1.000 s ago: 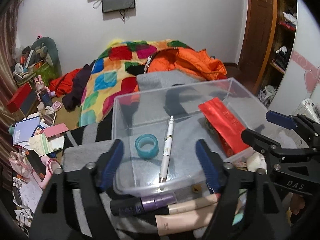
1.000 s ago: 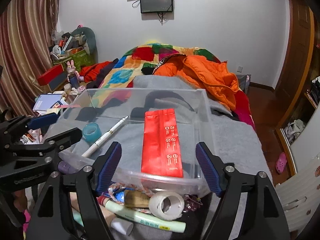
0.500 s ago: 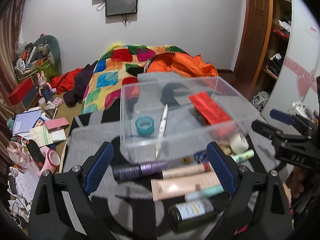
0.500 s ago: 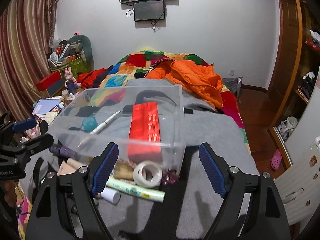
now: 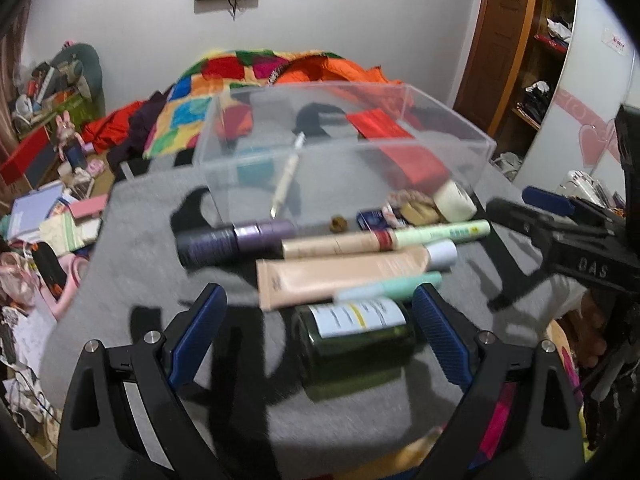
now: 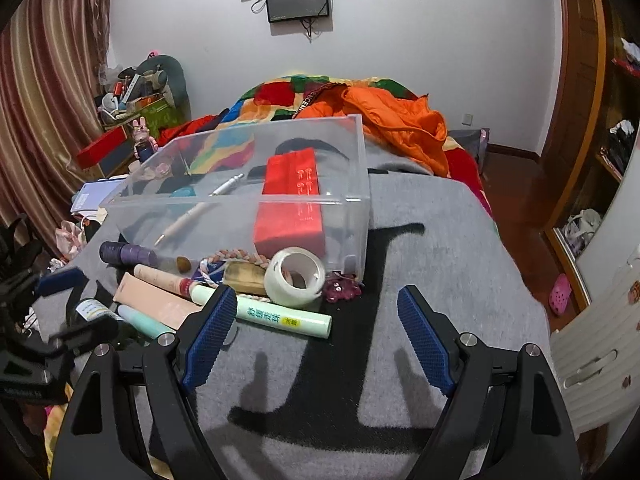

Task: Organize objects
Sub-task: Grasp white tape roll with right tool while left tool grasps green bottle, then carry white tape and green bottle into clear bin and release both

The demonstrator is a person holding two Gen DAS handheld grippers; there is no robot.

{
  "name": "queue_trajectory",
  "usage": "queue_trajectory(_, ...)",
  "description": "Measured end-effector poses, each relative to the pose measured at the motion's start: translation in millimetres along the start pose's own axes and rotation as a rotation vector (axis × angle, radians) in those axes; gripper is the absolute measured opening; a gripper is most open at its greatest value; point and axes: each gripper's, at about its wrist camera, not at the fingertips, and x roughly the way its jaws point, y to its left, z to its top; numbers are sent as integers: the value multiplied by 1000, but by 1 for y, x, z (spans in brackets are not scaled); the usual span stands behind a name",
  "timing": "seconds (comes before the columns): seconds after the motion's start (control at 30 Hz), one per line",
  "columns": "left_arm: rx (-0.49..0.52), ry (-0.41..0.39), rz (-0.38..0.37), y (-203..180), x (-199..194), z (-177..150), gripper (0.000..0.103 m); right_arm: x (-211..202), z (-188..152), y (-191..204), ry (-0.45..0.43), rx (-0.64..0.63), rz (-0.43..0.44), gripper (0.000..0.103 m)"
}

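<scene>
Clear plastic bin (image 6: pixel 280 200) holding a red packet (image 6: pixel 292 200) and pen (image 6: pixel 196 212) sits beyond both tongs. Tubes (image 5: pixel 340 276) and tape roll (image 6: pixel 296 276) lie between. Left tongs (image 5: pixel 320 332) released, recently widened, straddling a dark bottle (image 5: pixel 356 344) without contact; right tongs (image 6: pixel 312 336) released, empty.

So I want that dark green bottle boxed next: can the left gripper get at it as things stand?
Probably yes. The left gripper is open with the dark green bottle lying between its fingers, nothing on top; only a mint tube lies just beyond.
</scene>
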Motion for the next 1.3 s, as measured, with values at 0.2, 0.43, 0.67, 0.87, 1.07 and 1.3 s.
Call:
queue_trajectory(0.2, -30, 15, -49, -1, 7, -10, 95, 12, 5, -2, 14, 31, 16, 80)
queue_trajectory(0.43, -35, -10, -84, -3, 5, -12, 82, 33, 11, 2, 59, 37, 54, 62)
queue_trajectory(0.67, -61, -38, -105, -4, -4, -18, 65, 46, 11, 2, 89, 48, 83, 47)
queue_trajectory(0.87, -58, -64, -82, -5, -18, -22, 65, 46, 8, 4, 91, 54, 107, 37)
queue_trajectory(1.07, -70, -113, -88, -4, -35, -13, 65, 33, 6, 5, 66, 55, 102, 37)
queue_trajectory(1.3, -68, -159, -62, 0, -45, 5, 65, 3, 13, 0, 0, 53, 100, 37)
